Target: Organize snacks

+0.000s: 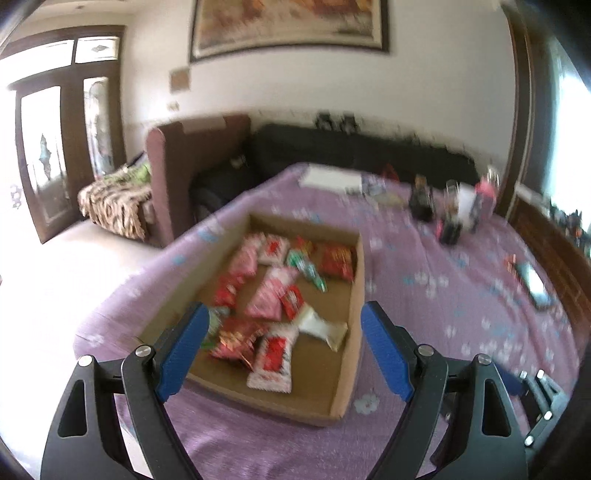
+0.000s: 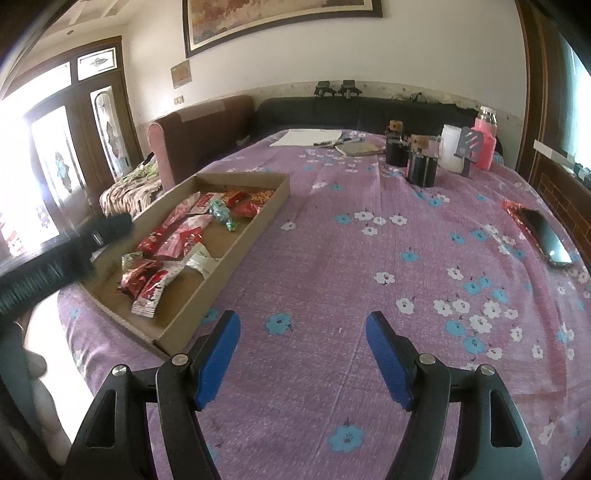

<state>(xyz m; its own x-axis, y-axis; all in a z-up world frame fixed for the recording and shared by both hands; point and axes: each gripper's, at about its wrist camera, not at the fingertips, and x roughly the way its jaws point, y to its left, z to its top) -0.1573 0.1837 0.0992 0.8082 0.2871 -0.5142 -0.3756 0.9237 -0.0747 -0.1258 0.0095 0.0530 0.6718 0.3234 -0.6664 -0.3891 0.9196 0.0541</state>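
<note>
Home living room: sofa, framed painting, glazed doors.

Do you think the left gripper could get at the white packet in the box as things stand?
Probably yes: the left gripper is open above the cardboard box, and the white packet lies uncovered near the right wall, nothing over it.

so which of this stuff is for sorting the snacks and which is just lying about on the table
For the job:
- cardboard tray
- snack packets in it
- red wrapper beside the phone, possibly a stray snack

Just lying about:
- phone
- dark jars
- pink bottle
- white paper
</note>
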